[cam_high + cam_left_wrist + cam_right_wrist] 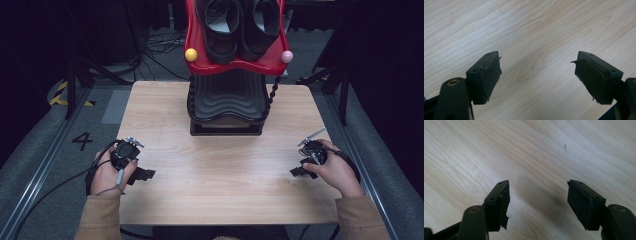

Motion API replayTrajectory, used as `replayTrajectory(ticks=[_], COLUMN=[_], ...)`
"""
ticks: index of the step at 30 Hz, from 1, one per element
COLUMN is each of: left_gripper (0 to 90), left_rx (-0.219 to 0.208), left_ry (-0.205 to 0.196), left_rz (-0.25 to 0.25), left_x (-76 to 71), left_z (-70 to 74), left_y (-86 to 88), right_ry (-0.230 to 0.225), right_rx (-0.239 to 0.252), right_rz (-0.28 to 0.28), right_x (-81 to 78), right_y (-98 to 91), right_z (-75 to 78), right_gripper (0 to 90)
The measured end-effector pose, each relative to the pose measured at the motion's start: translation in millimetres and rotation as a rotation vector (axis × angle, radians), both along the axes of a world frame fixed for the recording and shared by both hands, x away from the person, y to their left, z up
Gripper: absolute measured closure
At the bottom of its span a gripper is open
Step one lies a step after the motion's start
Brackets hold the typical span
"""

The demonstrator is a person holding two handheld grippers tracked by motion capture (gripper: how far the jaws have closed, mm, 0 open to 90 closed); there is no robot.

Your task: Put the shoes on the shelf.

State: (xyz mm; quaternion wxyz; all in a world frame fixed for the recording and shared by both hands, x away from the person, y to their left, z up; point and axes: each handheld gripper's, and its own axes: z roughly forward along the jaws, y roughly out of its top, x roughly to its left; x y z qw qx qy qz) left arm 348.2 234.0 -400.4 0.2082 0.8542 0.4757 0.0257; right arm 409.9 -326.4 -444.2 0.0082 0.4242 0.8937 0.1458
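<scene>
My left gripper (144,174) rests low over the left part of the wooden table (220,170), held in a hand, with its jaws pointing toward the table's middle. In the left gripper view my left gripper (537,63) stands open above bare wood, nothing between the pads. At the table's right side my right gripper (296,171) points inward too. In the right gripper view my right gripper (538,187) is open, with only wood grain and its own shadow between the jaws.
A two-tier shoe rack (227,107) stands at the back middle of the table. Its red upper tray (235,67) carries two black shoes (222,30), with a yellow ball (190,54) and a pink ball (286,56) at its corners. Cables lie on the floor behind.
</scene>
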Motion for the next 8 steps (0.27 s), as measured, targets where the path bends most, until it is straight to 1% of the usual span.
replayTrajectory(ticks=[2,4,5,6,8], left_gripper=[21.1,21.1,21.1,21.1,21.1], left_rx=[0.011,0.013,0.014,0.023,0.03], left_ry=[0.006,0.016,0.02,0.02,0.025], left_rz=[-0.012,-0.019,-0.018,-0.033,-0.038], left_x=[0.4,0.8,1.1,2.3,3.6], left_z=[-1.1,-1.9,-2.4,-2.7,-3.9], left_y=[-1.2,-2.8,-4.0,-4.4,-6.5], right_ry=[0.017,0.03,0.03,0.028,0.028], right_rx=[-0.015,-0.02,-0.02,-0.025,-0.025], right_rz=[0.011,0.024,0.024,0.032,0.031], right_x=[-0.9,-2.9,-2.9,-4.0,-4.7], right_y=[-0.2,-0.8,-0.8,-2.8,-4.2], right_z=[-3.3,-5.5,-5.5,-5.4,-5.4], right_gripper=[34.5,34.0,34.0,33.7,33.6])
